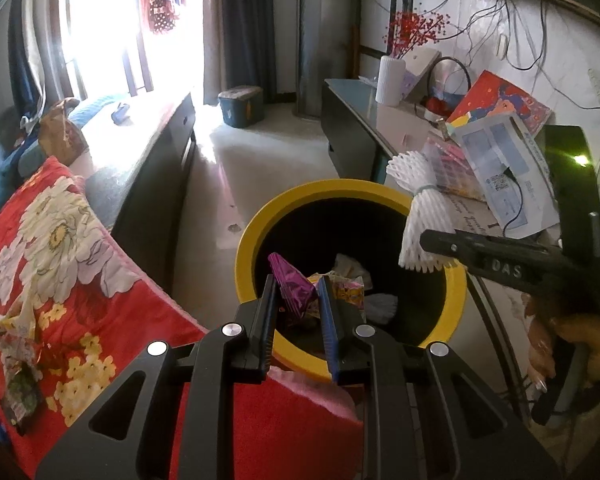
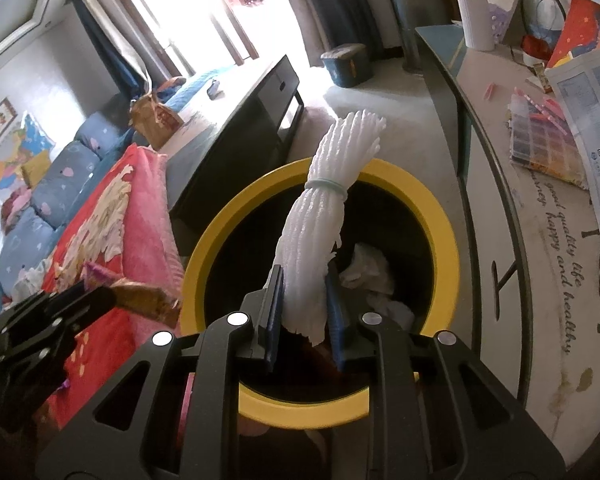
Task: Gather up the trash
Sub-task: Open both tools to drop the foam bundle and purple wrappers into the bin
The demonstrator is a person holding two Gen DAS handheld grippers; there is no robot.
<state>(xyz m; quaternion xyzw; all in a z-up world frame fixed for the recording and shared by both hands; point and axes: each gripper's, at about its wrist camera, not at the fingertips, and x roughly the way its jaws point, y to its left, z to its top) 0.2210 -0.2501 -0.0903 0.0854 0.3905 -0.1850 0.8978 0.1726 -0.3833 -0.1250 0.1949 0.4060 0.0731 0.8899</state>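
Two claws are hovering over one yellow-rimmed bin (image 1: 256, 220): the left claw (image 1: 298, 300) is pinching one purple wrapper (image 1: 292, 288), the right claw (image 2: 305, 300) one white foam net (image 2: 320, 232).

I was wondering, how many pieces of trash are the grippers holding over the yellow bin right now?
2. A purple wrapper is pinched in the left gripper, and a white foam net bundle in the right gripper. More trash lies inside the bin, partly hidden.

Home living room, sofa (image 2: 52, 184), floral blanket (image 1: 60, 264), curtained window (image 1: 100, 28)
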